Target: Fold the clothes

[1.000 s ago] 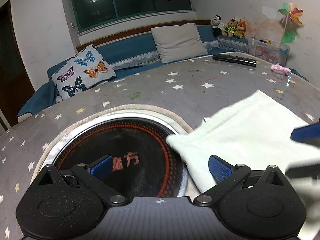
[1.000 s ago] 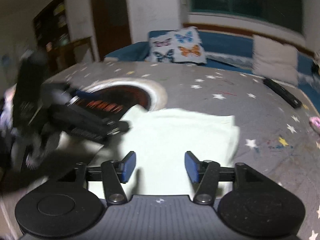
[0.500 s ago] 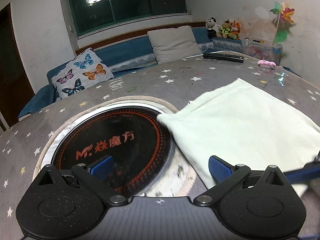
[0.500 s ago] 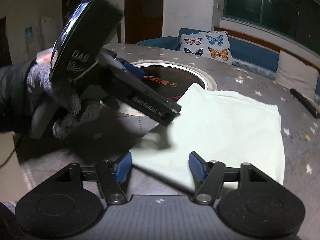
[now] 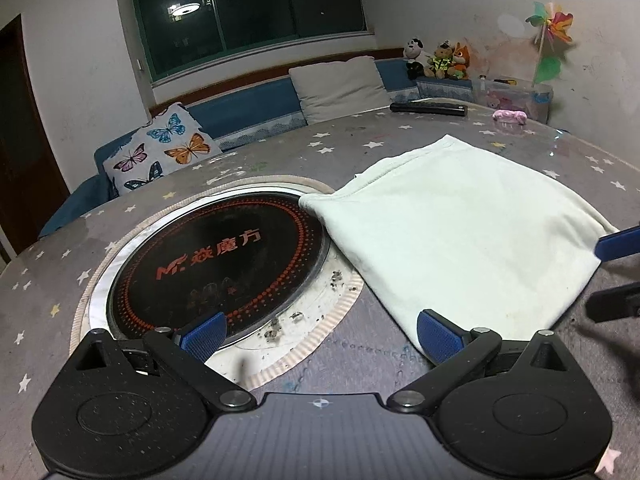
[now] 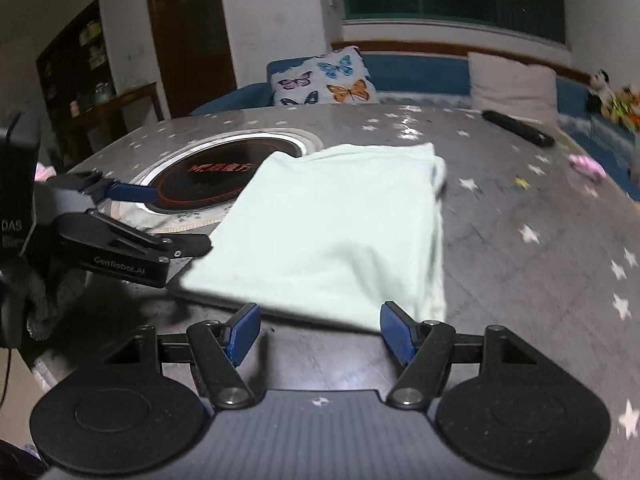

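Cloth [image 5: 460, 224] on table [image 5: 280, 160], corner seemingly overlapping cooktop [image 5: 216, 256].

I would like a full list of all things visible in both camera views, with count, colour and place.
folded pale green cloth: 1, pale green, on table, one corner over the cooktop rim
round black glass cooktop: 1, black with red print, set in table
grey star-patterned table: 1, grey
long black remote control: 1, black, far table edge
small pink object: 1, pink, far right of table
butterfly cushion: 1, white, on blue bench
plain grey cushion: 1, bench
plush toys: 3, bench corner
colourful pinwheel: 1, by the wall
left gripper: open, empty
right gripper: open, empty
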Demonstrator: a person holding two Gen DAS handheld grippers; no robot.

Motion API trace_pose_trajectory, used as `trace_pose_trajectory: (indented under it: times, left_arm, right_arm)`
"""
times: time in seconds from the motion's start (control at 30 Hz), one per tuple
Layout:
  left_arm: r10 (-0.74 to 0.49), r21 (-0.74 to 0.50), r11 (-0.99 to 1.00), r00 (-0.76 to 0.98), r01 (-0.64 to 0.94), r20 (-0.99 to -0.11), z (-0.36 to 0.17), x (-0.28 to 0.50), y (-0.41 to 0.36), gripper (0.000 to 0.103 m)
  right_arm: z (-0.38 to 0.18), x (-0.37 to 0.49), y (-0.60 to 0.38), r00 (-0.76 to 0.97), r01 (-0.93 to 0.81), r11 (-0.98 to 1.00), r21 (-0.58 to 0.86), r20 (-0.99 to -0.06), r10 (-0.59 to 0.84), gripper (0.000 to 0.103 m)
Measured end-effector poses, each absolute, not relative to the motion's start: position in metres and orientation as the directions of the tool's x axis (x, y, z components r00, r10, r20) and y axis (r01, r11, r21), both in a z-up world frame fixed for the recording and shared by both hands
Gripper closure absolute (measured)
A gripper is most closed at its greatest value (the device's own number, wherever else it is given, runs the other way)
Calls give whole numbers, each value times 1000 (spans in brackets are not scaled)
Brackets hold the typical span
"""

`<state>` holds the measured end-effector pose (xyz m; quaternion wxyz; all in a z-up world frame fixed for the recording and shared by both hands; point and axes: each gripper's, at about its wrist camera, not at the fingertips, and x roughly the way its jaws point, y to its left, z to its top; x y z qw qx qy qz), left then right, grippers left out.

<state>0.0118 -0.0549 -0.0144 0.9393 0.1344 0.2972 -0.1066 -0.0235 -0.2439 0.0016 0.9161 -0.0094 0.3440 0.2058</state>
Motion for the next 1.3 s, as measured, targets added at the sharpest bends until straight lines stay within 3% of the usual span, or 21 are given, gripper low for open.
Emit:
trace_pose_trajectory:
  times: [0.2,0.5,0.63,0.73,0.83,0.9,1.1,1.3]
  left_arm:
    - [-106,197,943,805,268,-584,-14,12,-55,0]
    - [-105,195,945,806,264,-583,-15,11,-52,0]
    - [-102,198,944,807,263,-582,-15,10,-52,0]
    - [-101,203,943,808,263,-581,-15,9,-53,0]
    - [-99,206,942,808,263,-581,-15,9,-53,0]
    - [-99,208,942,809,264,-580,-15,9,-54,0]
    - [-97,214,940,811,265,-577,-16,9,-55,0]
    - [-93,224,937,811,267,-577,-15,9,-56,0]
  right_arm:
    - [23,-12,-253,720,-371,917,148,-578,385,35]
    - [7,-17,-276,702,-287,936,204,-620,350,42]
    - [9,-21,-294,727,-193,968,162,-639,252,45]
    - [8,-23,-302,726,-183,968,174,-640,253,56]
    - [7,-22,-300,720,-205,961,188,-636,278,77]
    - [5,-20,-298,719,-209,957,203,-632,291,96]
    - [4,-24,-312,723,-162,944,288,-616,312,97]
    - [8,-21,-319,739,-110,961,254,-625,250,95]
